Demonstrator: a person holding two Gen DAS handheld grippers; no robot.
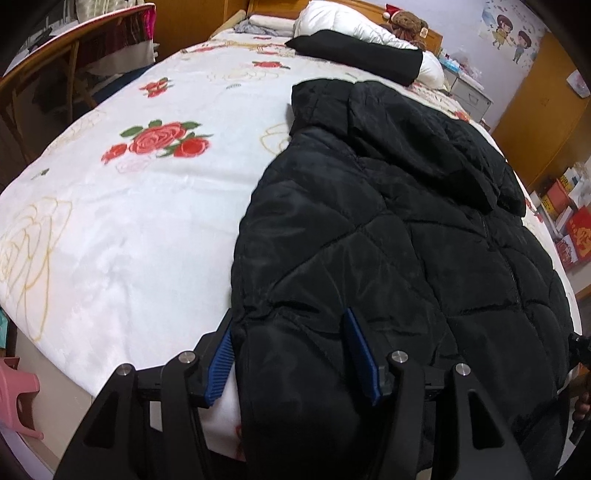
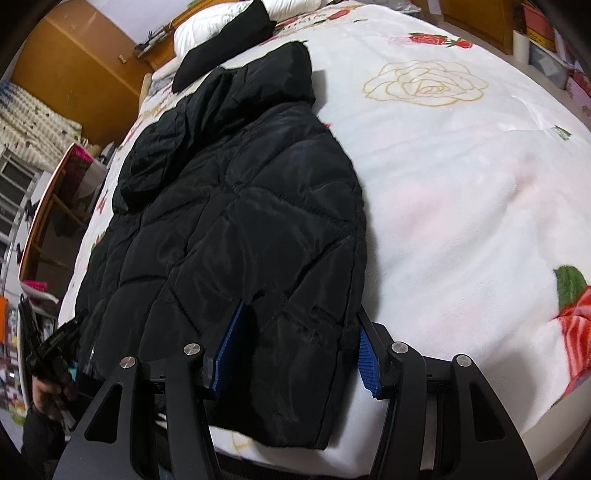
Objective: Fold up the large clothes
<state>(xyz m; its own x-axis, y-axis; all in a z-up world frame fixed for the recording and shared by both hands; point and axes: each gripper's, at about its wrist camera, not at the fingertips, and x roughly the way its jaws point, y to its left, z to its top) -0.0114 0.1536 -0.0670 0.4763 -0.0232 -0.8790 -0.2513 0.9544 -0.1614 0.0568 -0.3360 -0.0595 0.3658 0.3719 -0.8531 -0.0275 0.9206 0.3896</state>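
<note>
Black quilted puffer jacket (image 1: 388, 229) lying flat on the white rose-print bed blanket (image 1: 129, 221), hem at the near edge (hood bunched at the far end). Left hand-held gripper (image 1: 288, 354) spread wide, straddling one hem corner; right hand-held gripper (image 2: 295, 347) spread likewise over the other.

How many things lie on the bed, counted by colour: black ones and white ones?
Black: 2, the quilted hooded jacket and a black folded cloth near the headboard.
White: 1, the white padded bundle under that cloth.
Total: 3, all on the rose-print blanket.
</note>
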